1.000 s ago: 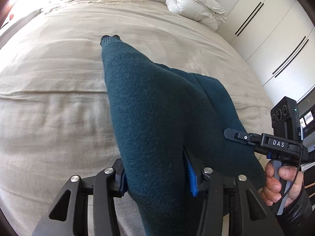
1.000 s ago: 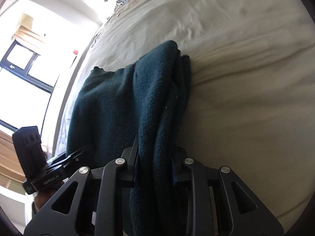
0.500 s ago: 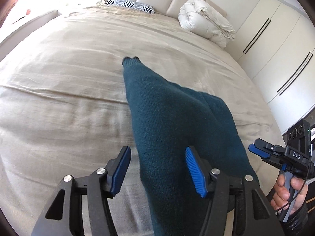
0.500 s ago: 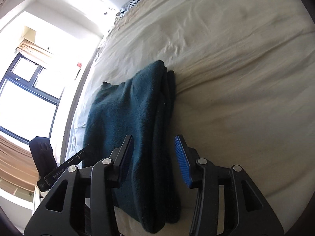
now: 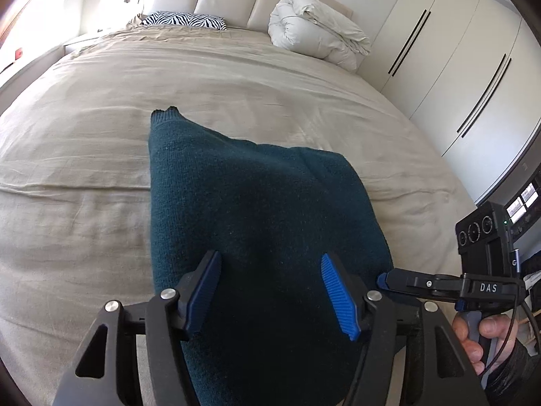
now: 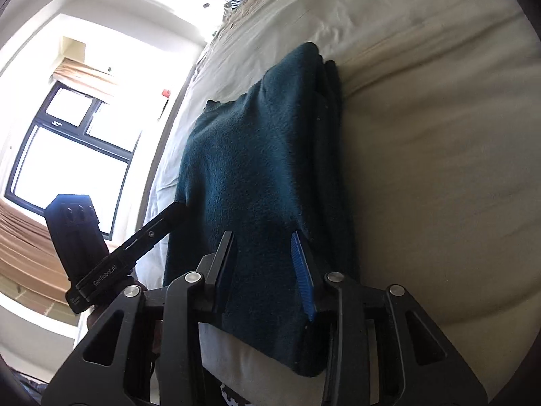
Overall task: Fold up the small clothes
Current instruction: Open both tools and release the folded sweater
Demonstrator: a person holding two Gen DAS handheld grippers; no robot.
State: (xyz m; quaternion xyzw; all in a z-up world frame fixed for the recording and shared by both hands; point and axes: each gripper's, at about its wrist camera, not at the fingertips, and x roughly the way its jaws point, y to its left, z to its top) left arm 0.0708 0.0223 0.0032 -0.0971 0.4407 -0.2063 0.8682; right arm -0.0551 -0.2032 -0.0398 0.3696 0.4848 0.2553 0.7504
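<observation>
My left claw (image 5: 270,291) is spreading, pads clear of the sweater (image 5: 257,223) lying folded on the bed (image 5: 84,169); long axis runs straight ahead; right claw (image 6: 265,270) narrowing over its near-right edge, nothing gripped yet; both equally near.

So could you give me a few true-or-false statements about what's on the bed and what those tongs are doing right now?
1. The dark teal sweater lies folded on the beige bed. True.
2. The left tongs are clamped on the sweater. False: their blue pads stand apart and are opening, the knit lying between them unpinched.
3. A zebra-print pillow sits at the head of the bed. True.
4. The rolled white duvet lies on top of the sweater. False: it rests far off, by the headboard.
</observation>
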